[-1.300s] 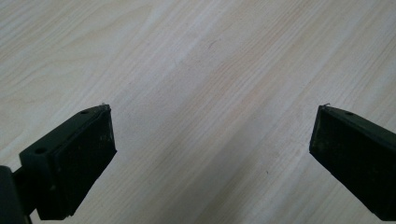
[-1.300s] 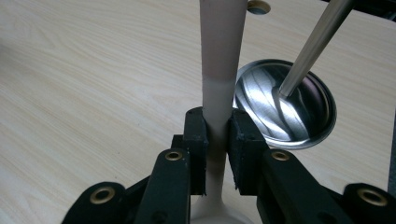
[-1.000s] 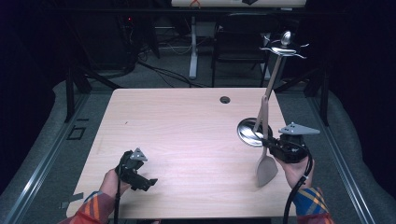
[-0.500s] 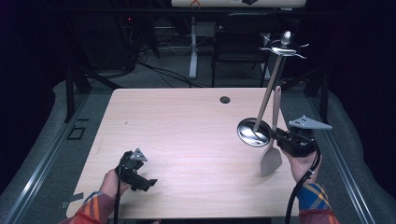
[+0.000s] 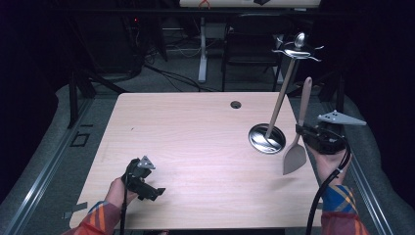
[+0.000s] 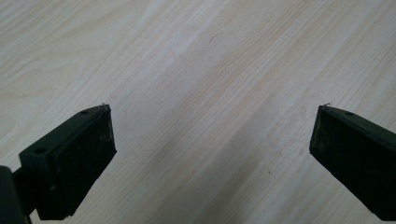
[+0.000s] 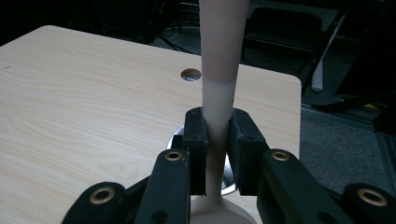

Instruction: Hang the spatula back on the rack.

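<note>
A spatula [image 5: 295,152] with a wooden handle and a grey blade hangs upright at the table's right side, blade down and clear of the tabletop. My right gripper [image 5: 307,134] is shut on its handle [image 7: 218,112] just above the blade. Beside it stands a utensil stand with a round shiny base [image 5: 266,138], a leaning wooden pole [image 5: 280,100] and metal hooks on top [image 5: 298,50]. My left gripper [image 5: 147,185] rests low near the table's front left, jaws wide open [image 6: 210,154] with bare wood between them.
The light wooden table [image 5: 186,142] has a small round cable hole [image 5: 236,105] near its far edge. Behind the table are a dark chair [image 5: 249,46], a white desk leg [image 5: 202,49] and cables on the floor.
My right gripper has lifted the spatula and carried it right and slightly away from me, turning it more upright. The left gripper has stayed where it was.
</note>
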Demonstrator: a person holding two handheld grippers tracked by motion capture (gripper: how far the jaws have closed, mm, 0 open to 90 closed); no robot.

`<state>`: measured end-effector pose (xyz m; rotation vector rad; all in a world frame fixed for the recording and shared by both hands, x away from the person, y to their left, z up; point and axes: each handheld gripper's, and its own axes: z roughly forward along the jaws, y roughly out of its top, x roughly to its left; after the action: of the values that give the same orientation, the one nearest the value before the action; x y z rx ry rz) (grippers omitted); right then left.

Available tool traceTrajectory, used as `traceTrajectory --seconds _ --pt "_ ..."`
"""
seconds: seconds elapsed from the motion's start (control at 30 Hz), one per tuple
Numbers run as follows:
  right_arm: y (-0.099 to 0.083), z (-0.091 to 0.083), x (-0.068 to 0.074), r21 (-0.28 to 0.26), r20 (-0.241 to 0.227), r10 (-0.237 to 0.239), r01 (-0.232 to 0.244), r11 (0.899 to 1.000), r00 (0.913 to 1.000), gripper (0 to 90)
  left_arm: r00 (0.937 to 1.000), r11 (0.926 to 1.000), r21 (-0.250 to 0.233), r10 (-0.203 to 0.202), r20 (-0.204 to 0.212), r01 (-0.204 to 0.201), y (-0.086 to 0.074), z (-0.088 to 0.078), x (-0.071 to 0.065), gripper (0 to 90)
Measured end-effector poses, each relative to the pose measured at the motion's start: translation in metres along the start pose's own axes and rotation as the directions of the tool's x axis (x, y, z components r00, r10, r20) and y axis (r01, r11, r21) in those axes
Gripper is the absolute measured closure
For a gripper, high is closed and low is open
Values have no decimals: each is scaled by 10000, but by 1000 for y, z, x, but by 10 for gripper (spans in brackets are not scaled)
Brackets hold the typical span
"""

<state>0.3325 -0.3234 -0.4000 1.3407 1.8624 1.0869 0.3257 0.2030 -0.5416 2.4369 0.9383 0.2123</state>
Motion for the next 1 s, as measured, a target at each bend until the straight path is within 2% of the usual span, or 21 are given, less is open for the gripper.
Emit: traceTrajectory --seconds 0.37,0.77,1.0 --pt "15 -2 -17 -147 -174 318 -320 9994 9993 785 10000 10000 56 37 -16 -37 0 0 1 0" --pt "29 -4 -25 -539 -272 415 -429 9976 9988 785 10000 9999 99 13 10 -13 0 2 1 0" --pt "35 -3 -29 -580 -382 438 -460 9973 9983 785 10000 9999 109 5 -1 -5 -1 3 1 0"
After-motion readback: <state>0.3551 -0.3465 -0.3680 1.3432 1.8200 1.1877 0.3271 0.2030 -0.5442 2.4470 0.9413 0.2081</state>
